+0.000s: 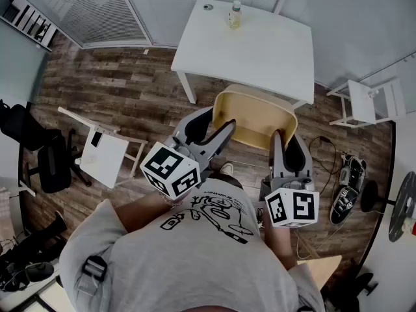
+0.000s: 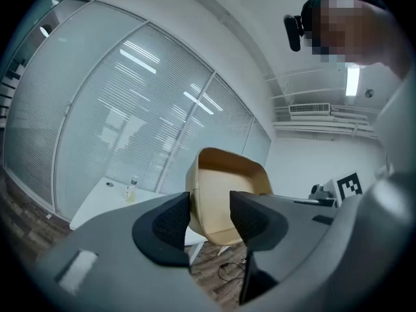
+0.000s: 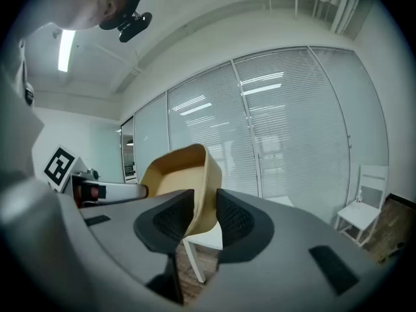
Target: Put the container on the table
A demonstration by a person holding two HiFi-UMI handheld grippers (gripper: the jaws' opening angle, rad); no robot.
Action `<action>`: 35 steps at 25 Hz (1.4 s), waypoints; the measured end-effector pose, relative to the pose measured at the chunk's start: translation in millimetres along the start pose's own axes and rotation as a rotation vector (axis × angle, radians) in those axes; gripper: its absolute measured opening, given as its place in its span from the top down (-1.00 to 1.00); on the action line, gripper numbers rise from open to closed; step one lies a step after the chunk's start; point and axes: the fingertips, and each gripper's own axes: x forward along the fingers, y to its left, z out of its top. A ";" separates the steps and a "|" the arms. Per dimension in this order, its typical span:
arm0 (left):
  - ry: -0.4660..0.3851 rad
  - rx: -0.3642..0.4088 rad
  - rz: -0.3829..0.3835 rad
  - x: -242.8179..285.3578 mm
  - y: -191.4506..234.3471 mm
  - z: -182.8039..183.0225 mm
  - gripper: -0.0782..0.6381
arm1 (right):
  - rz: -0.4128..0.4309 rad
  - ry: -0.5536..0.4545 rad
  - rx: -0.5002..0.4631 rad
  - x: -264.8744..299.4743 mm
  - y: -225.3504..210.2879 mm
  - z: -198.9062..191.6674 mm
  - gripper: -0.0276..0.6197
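Pinching one container (image 1: 257, 117) (right claw (image 3: 205, 221))

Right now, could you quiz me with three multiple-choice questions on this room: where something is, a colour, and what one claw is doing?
1. Where is the bottle?
A. on the white table
B. on the floor
C. on a shelf

2. What colour is the container?
A. blue
B. tan
C. black

3. What is the right claw doing?
A. hanging open and empty
B. clamping the container's wall
C. holding the bottle

Answers:
1 A: the bottle stands near the table's far edge.
2 B: the container's walls and inside are tan.
3 B: the right gripper view shows the wall pinched between its pads.
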 end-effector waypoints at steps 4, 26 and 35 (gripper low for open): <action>0.001 0.002 0.000 4.4 -4.0 -1.7 0.28 | 0.001 -0.003 0.000 -1.9 -5.9 -0.1 0.61; 0.001 -0.012 0.011 87.4 -56.6 -21.5 0.28 | 0.015 -0.017 0.049 -16.3 -106.5 4.7 0.61; 0.010 -0.025 0.046 100.5 -34.6 -22.4 0.28 | 0.043 0.005 0.077 13.1 -113.4 -4.9 0.61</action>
